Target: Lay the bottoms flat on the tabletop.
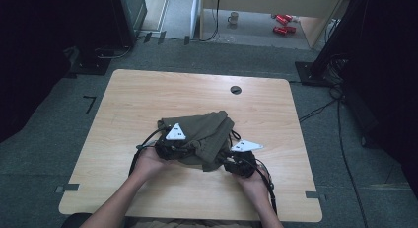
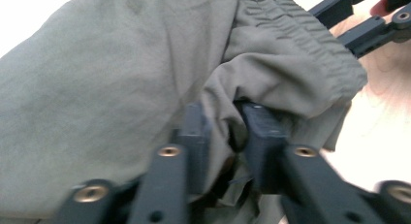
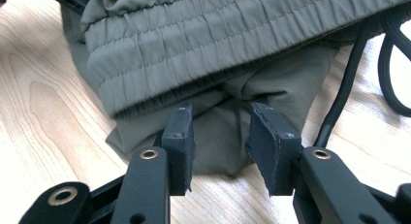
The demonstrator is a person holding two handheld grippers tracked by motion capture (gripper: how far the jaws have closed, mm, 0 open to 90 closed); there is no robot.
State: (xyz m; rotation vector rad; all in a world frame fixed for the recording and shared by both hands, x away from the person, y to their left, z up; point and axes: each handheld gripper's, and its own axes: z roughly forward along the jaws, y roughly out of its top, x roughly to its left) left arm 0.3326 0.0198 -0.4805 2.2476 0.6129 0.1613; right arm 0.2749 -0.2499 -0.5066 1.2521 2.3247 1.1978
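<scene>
L gripper [image 2: 225, 132] pinches olive garment [image 2: 121, 78] fold; R gripper [image 3: 220, 136] partly open, straddling its hem.

I see my right gripper [image 3: 218, 136] with jaws apart, straddling a bunched fold of the olive garment [image 3: 232, 44] on the wooden table [image 3: 43, 103]; black cord [image 3: 346, 83] alongside.

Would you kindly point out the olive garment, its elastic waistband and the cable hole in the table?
olive garment [image 1: 199, 134], high view, the middle of the bundled cloth.
elastic waistband [image 3: 218, 44], right gripper view, the gathered ribbed band.
cable hole [image 1: 235, 90], high view, the dark round opening's centre.
</scene>
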